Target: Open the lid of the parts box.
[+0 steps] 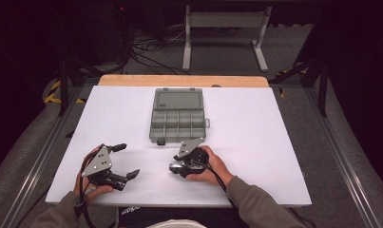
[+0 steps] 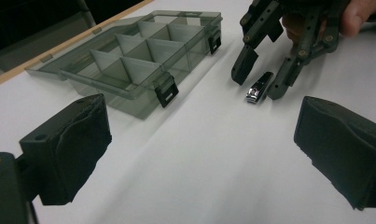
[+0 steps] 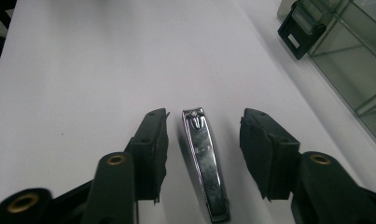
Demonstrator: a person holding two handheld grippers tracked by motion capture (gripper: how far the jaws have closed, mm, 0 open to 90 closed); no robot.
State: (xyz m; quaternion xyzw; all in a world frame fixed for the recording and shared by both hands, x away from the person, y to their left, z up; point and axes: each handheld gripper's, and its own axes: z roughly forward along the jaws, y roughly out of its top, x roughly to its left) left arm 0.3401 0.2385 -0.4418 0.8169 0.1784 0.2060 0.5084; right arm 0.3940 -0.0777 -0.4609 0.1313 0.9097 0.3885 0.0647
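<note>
A chrome nail clipper (image 3: 205,163) lies flat on the white table, also seen in the left gripper view as a small shiny clipper (image 2: 259,87). My right gripper (image 3: 204,140) is open and lowered around it, one jaw on each side with a small gap to each. That right gripper (image 2: 261,77) is held by a hand near the table's front middle (image 1: 176,168). My left gripper (image 1: 127,160) is at the front left, wide open and holding nothing, its own jaws (image 2: 209,149) pointing toward the clipper.
An open grey compartment box (image 1: 178,116) sits mid-table, its dividers empty and its lid folded back (image 2: 129,60). One black latch (image 3: 300,28) of the box is to the right of my right gripper. The white board (image 1: 255,142) rests on a wooden table edge.
</note>
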